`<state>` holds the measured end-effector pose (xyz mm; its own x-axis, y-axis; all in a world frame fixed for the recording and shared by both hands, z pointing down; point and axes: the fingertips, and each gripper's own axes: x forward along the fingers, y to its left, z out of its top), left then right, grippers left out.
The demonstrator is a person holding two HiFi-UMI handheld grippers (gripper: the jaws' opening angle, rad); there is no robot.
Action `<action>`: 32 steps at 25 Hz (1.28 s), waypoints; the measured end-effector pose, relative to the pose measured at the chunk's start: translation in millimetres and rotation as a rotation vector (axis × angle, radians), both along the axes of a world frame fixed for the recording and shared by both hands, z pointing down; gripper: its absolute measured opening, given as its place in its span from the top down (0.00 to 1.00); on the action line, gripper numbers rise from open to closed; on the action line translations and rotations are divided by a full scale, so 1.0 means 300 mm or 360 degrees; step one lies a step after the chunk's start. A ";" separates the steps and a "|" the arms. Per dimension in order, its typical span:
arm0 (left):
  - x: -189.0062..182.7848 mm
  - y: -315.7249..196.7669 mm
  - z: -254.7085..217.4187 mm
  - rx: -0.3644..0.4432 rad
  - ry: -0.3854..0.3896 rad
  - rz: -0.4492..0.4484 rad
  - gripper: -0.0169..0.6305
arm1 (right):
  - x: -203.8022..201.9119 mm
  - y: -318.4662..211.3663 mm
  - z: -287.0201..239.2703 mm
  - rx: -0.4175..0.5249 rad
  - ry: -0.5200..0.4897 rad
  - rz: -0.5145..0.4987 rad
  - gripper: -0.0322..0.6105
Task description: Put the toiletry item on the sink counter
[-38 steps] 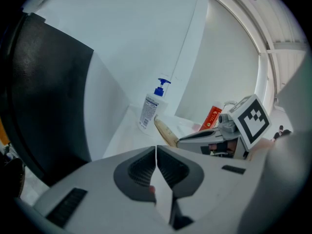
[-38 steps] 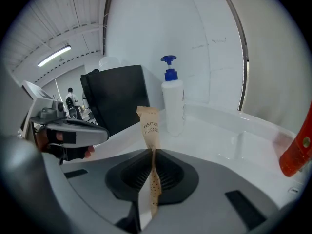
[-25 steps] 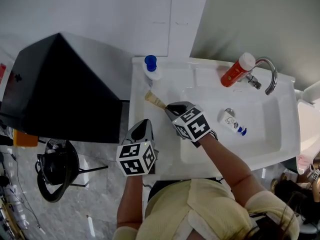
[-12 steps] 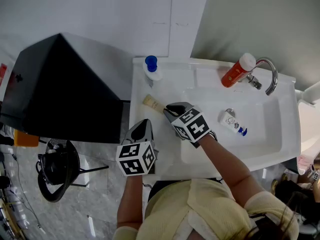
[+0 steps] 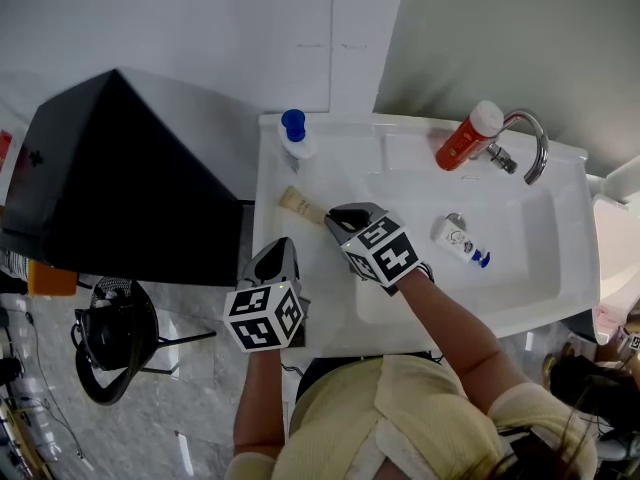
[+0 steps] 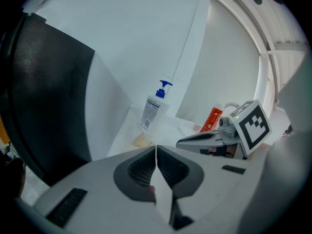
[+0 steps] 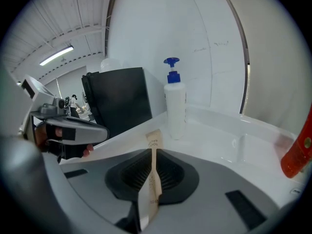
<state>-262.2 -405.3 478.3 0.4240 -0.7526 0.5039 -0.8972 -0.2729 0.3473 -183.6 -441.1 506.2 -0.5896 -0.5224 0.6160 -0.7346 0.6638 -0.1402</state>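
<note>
Sachet (image 7: 153, 147), thin, tan and printed, pinched edge-on between the ribbed pads of the right gripper (image 7: 152, 156), jaws closed down to its thickness, free end poking out past the tips. Seen from the head view, sachet (image 5: 300, 204) out over the left part of the sink counter (image 5: 268, 183), contact with the surface not clear. Right gripper (image 5: 336, 217) aimed left and away, bare forearm (image 5: 445, 313) reaching in diagonally over the basin's (image 5: 540, 268) near-left corner. Left gripper (image 5: 281, 259) low at the counter's near-left edge, jaws pressed fully together on nothing (image 6: 156, 152), pointed away from the body, just beside the right one. Farther back, pump bottle (image 5: 293, 133) upright in the far-left corner. White tube (image 5: 457, 240) lying in the basin. Red bottle (image 5: 465, 138) tilted beside the faucet (image 5: 528, 140) at the back. Black cabinet (image 5: 110, 168) off to the left.
</note>
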 end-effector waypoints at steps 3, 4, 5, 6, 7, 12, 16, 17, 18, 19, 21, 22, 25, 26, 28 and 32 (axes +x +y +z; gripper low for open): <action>0.008 0.009 -0.012 0.0006 0.0018 -0.0017 0.91 | 0.028 0.018 -0.009 0.0007 -0.0014 0.0012 0.88; 0.013 0.013 -0.015 0.0008 0.0016 -0.0019 0.91 | 0.040 0.024 -0.010 0.0006 -0.0020 0.0016 0.88; 0.018 0.018 -0.018 0.0011 0.0012 -0.0019 0.91 | 0.051 0.030 -0.012 0.0005 -0.0026 0.0020 0.88; 0.023 0.023 -0.021 0.0015 0.0008 -0.0019 0.91 | 0.062 0.035 -0.016 0.0005 -0.0034 0.0023 0.88; 0.026 0.027 -0.025 0.0019 0.0005 -0.0020 0.91 | 0.071 0.041 -0.020 0.0005 -0.0042 0.0025 0.88; 0.037 0.045 -0.041 0.0030 0.0007 -0.0047 0.91 | 0.108 0.083 -0.038 0.0003 -0.0073 0.0020 0.88; 0.046 0.071 -0.049 0.0031 0.0011 -0.0058 0.91 | 0.140 0.123 -0.041 -0.0002 -0.0076 0.0027 0.88; 0.048 0.079 -0.052 0.0030 0.0011 -0.0061 0.91 | 0.149 0.134 -0.041 -0.0006 -0.0075 0.0028 0.88; 0.051 0.086 -0.054 0.0030 0.0010 -0.0065 0.91 | 0.159 0.144 -0.042 -0.0008 -0.0076 0.0030 0.88; 0.054 0.092 -0.055 0.0032 0.0008 -0.0069 0.91 | 0.170 0.151 -0.044 -0.0008 -0.0076 0.0034 0.88; 0.063 0.102 -0.058 0.0039 0.0006 -0.0072 0.91 | 0.194 0.162 -0.049 -0.0003 -0.0075 0.0049 0.88; 0.068 0.108 -0.060 0.0041 0.0007 -0.0073 0.91 | 0.206 0.168 -0.051 0.0000 -0.0075 0.0058 0.89; 0.075 0.129 -0.067 0.0045 0.0009 -0.0083 0.91 | 0.230 0.192 -0.058 -0.0002 -0.0078 0.0072 0.89; 0.078 0.134 -0.068 0.0045 0.0011 -0.0089 0.91 | 0.238 0.199 -0.058 -0.0004 -0.0076 0.0073 0.89; 0.087 0.143 -0.067 0.0041 0.0017 -0.0099 0.91 | 0.260 0.210 -0.059 -0.0005 -0.0069 0.0080 0.89; 0.107 0.161 -0.061 0.0026 0.0017 -0.0108 0.91 | 0.305 0.222 -0.064 -0.0006 -0.0072 0.0112 0.89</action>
